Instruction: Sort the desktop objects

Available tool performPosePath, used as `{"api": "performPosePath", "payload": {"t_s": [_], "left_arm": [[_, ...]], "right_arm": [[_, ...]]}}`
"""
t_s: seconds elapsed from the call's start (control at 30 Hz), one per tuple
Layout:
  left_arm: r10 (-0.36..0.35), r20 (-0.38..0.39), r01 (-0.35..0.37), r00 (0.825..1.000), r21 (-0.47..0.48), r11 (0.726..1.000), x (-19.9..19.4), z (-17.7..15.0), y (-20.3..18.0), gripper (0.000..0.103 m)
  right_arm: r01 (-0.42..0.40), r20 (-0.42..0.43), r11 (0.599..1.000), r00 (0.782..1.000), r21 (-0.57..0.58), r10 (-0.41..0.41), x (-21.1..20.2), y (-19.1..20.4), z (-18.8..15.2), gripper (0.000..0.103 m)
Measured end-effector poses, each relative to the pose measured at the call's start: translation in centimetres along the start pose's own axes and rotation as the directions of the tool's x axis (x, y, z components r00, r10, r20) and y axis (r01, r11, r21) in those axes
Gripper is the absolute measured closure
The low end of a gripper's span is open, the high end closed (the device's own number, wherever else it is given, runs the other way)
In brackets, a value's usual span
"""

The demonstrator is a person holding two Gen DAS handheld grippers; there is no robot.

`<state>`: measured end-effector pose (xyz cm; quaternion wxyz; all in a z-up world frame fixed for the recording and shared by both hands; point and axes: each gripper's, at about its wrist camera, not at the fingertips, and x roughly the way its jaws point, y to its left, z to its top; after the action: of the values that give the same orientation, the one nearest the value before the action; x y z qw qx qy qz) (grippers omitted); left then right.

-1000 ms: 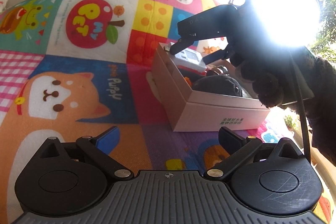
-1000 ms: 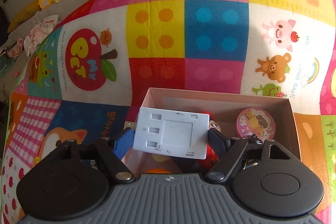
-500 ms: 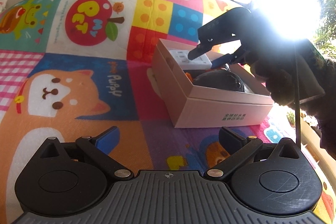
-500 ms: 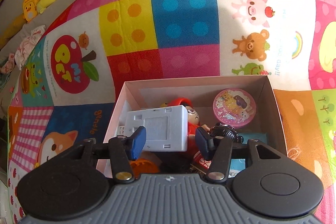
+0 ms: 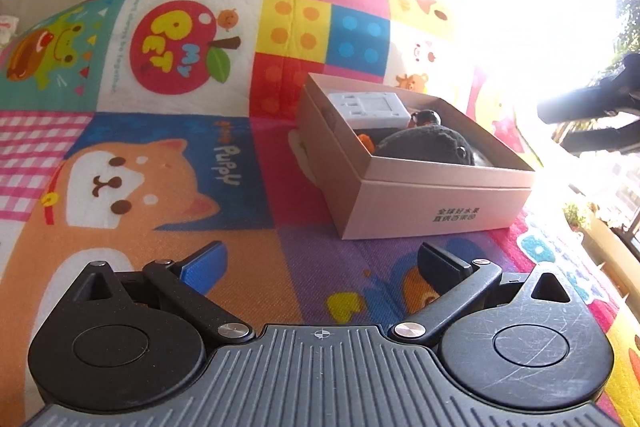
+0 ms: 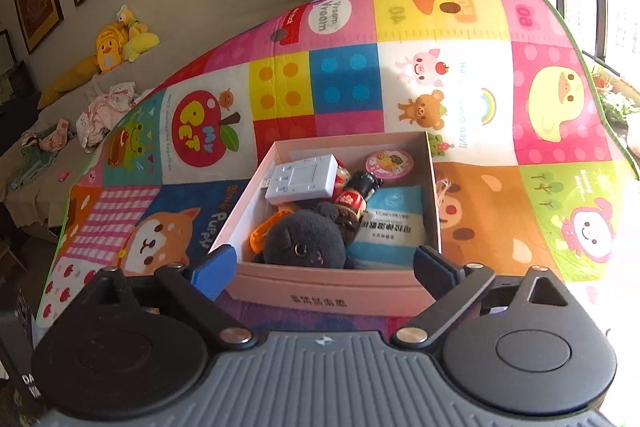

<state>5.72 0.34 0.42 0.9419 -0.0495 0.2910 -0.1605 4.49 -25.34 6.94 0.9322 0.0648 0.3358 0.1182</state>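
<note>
A pink cardboard box [image 6: 332, 291] [image 5: 420, 203] stands on the colourful cartoon mat [image 5: 168, 163]. Inside lie a white plastic adapter [image 6: 304, 183] [image 5: 370, 107] at the far left, a black plush toy [image 6: 304, 239] [image 5: 424, 143], a red and black figurine [image 6: 356, 195], a round pink tin [image 6: 389, 163], a blue and white packet [image 6: 394, 223] and an orange piece [image 6: 260, 235]. My right gripper [image 6: 324, 267] hangs in front of the box's near wall, its jaws opening wide with nothing between them. My left gripper [image 5: 324, 265] is open over the mat, short of the box.
A grey sofa [image 6: 60, 107] with yellow plush toys [image 6: 116, 43] and crumpled clothes [image 6: 104, 111] lies beyond the mat's far left. Framed pictures hang on the wall. Strong window glare washes out the right of the left wrist view, where the right gripper's dark outline [image 5: 592, 115] shows.
My right gripper let go of the white adapter, which now lies in the box, then spread wide and drew back from the box. The left gripper stayed nearly still.
</note>
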Motion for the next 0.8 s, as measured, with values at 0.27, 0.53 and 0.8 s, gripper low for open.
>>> {"api": "performPosePath", "payload": {"t_s": [0.27,0.53,0.8], "left_arm": [[0.070,0.011,-0.071,0.997,0.117,0.991,-3.9,-2.6,-2.6,0.000],[0.141,-0.014,-0.139,0.990,0.105,0.985,-6.1,-4.7,-3.3,0.000],[0.235,0.010,-0.234,0.972,0.121,0.965,-3.3,-3.5,-3.8,0.000]], "right_arm": [[0.047,-0.045,0.997,0.998,-0.065,-0.050,-1.3,1.9,-9.7,0.000],[0.160,-0.065,0.982,0.984,-0.102,-0.167,0.4,2.9,-12.7,0.000],[0.188,-0.079,0.976,0.977,-0.105,-0.197,3.3,2.2,-10.4,0.000]]}}
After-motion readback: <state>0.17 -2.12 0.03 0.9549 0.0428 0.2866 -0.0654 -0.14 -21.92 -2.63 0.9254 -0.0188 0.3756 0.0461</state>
